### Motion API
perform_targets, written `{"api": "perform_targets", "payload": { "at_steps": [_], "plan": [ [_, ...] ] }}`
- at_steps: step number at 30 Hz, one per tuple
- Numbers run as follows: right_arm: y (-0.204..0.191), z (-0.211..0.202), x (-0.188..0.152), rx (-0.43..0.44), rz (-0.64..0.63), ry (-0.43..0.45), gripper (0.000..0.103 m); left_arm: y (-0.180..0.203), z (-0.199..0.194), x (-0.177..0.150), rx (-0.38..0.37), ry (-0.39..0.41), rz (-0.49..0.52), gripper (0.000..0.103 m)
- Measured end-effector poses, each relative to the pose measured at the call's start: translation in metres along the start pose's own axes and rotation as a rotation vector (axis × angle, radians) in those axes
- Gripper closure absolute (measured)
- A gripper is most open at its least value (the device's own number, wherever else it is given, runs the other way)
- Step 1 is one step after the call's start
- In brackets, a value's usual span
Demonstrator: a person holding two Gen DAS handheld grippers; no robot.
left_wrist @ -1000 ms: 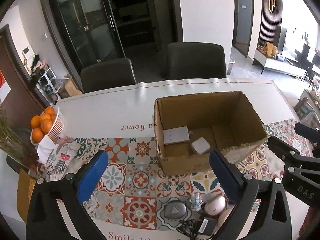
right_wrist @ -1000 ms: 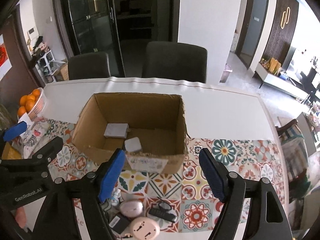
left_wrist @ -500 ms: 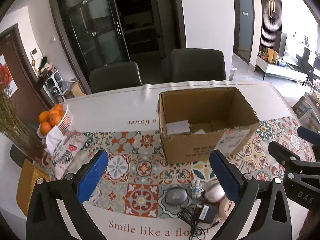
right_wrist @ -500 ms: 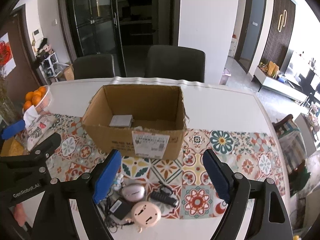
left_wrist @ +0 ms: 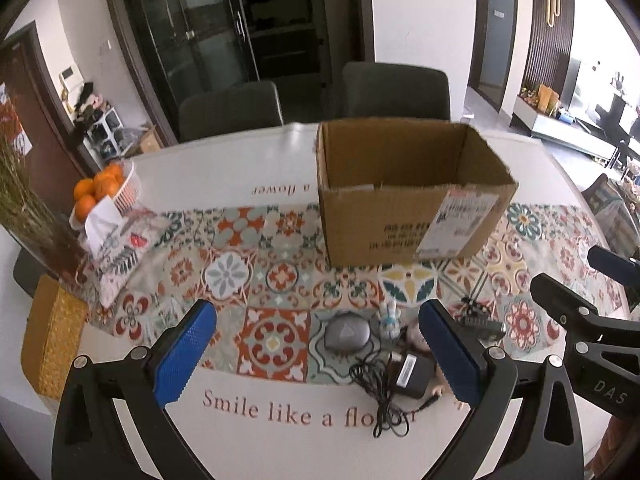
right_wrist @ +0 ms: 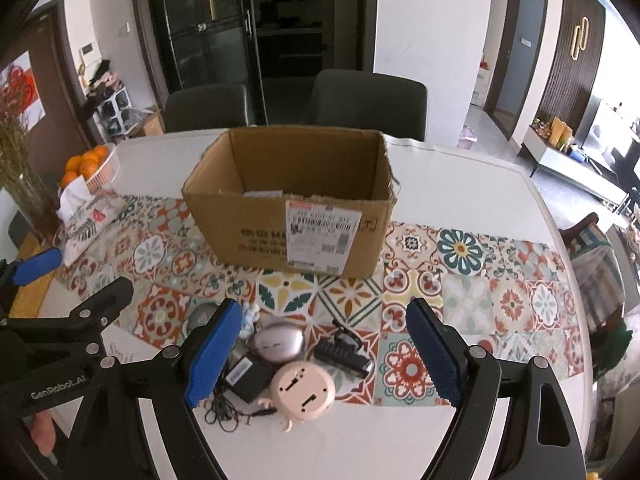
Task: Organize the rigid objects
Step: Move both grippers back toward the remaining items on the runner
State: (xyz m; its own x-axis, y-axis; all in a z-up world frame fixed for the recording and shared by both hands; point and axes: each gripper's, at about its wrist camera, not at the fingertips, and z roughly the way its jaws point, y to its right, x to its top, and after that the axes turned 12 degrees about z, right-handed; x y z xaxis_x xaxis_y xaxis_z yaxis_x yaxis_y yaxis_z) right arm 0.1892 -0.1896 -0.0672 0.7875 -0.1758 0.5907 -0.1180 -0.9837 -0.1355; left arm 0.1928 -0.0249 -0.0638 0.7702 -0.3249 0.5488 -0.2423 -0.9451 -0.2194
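Note:
An open cardboard box (left_wrist: 404, 216) (right_wrist: 292, 224) stands on the patterned runner; a pale item shows just inside it. In front lie small objects: a grey oval device (left_wrist: 346, 332), a small white figurine (left_wrist: 389, 320), a black power adapter with cord (left_wrist: 410, 372) (right_wrist: 246, 376), a pinkish mouse-shaped device (right_wrist: 278, 342), a round pink object (right_wrist: 302, 390) and a black clip-like piece (right_wrist: 344, 354). My left gripper (left_wrist: 316, 356) is open and empty above the near table edge. My right gripper (right_wrist: 324, 356) is open and empty over the cluster.
A basket of oranges (left_wrist: 106, 190) and a patterned tissue pouch (left_wrist: 120, 248) sit at the left, with a vase of dried stems (left_wrist: 28, 220) and a yellow woven mat (left_wrist: 52, 340). Two dark chairs (left_wrist: 394, 90) stand behind the table.
Both grippers have pulled back and lowered from above the box. The box now shows side-on and the cluster of small objects lies between the fingers. Both stay open.

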Motion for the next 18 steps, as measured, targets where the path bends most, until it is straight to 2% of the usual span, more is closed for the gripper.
{"api": "perform_targets", "payload": {
  "at_steps": [18],
  "plan": [
    [0.001, 0.047, -0.051, 0.028, -0.019, -0.175, 0.019, 0.015, 0.042, -0.046, -0.026, -0.166, 0.033, 0.000]
  ]
}}
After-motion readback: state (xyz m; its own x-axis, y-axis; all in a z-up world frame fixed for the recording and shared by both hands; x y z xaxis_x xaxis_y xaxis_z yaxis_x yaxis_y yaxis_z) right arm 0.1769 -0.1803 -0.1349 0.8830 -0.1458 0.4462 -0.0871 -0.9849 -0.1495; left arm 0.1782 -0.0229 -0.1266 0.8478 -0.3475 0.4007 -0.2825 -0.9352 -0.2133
